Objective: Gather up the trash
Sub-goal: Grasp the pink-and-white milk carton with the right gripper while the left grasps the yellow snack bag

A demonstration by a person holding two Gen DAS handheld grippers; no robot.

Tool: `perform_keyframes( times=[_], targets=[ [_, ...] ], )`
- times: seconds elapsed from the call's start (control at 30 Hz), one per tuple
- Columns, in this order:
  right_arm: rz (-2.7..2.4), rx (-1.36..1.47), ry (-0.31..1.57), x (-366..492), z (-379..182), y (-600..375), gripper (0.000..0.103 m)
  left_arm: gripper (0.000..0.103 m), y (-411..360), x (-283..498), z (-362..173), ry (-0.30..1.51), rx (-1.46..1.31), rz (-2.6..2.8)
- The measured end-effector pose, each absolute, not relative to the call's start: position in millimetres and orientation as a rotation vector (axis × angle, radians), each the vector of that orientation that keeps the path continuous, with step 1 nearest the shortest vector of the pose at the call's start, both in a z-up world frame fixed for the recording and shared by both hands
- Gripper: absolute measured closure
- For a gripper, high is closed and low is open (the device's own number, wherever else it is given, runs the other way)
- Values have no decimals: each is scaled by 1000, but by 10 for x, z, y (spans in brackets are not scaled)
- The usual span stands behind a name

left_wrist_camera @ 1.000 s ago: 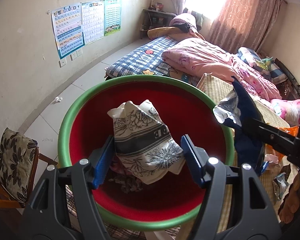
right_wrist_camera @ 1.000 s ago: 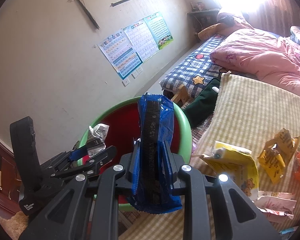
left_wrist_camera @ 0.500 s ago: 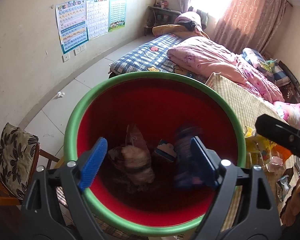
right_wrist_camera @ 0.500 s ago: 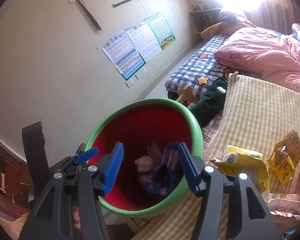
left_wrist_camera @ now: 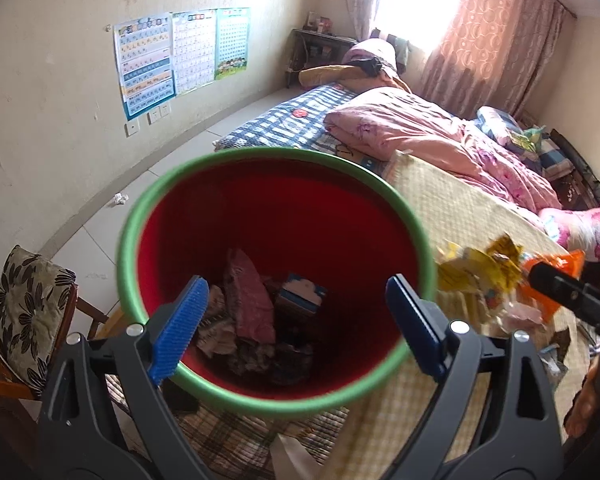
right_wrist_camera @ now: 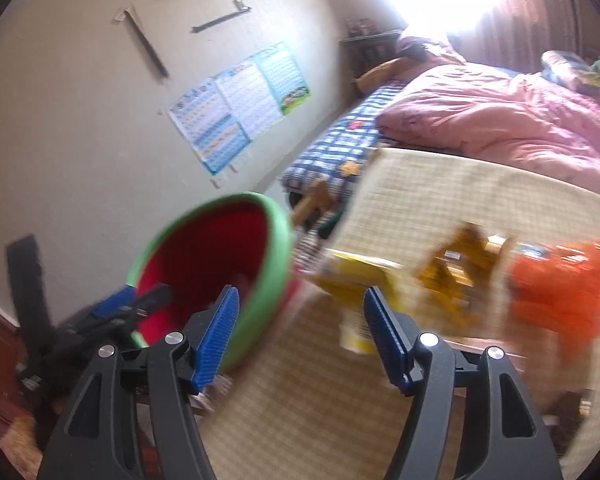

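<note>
Trash (left_wrist_camera: 256, 320) now lies in the bin (left_wrist_camera: 148, 208) at frame centre; a second ago my left fingers (left_wrist_camera: 296, 330) clamped a wrapper, now they stand apart, empty. One bin, several pieces inside.

Right view: my right fingers (right_wrist_camera: 300, 336) are apart too, their blue packet dropped. Blurred at right on the table (right_wrist_camera: 440, 196): two yellow wrappers (right_wrist_camera: 356, 280), one orange bag (right_wrist_camera: 564, 292) left.

Each hand-held gripper (left_wrist_camera: 296, 328) (right_wrist_camera: 300, 332) — black frame, silver screws, ribbed blue pads (left_wrist_camera: 179, 330).
</note>
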State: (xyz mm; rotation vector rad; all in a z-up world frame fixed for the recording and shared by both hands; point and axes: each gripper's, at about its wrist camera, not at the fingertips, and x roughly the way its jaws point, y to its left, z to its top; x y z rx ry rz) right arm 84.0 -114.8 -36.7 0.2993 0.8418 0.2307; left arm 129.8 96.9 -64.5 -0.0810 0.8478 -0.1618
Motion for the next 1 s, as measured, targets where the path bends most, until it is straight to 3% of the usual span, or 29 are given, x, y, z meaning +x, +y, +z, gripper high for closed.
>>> perform_keyframes(
  times=[0.07, 0.47, 0.5, 0.6, 0.67, 1.0],
  targets=[
    [209, 239, 868, 785, -425, -1330, 32, 14, 860, 1208, -654, 852, -80, -174],
    [361, -71, 1177, 1061, -1148, -1810, 24, 12, 329, 694, -700, 882, -74, -222],
    [374, -83, 1178, 1059, -1164, -1793, 26, 12, 304, 671, -697, 883, -75, -218],
    [410, -92, 1197, 1038, -1208, -1765, 46, 12, 261, 626, -700, 883, -81, -207],
    [419, -115, 1187, 963, -1199, -1742, 66, 11, 221, 640, -696, 884, -85, -200],
    [428, 184, 1064, 343, -726, -1939, 68, 11, -145, 1125, -645, 873, -124, -244]
  ],
)
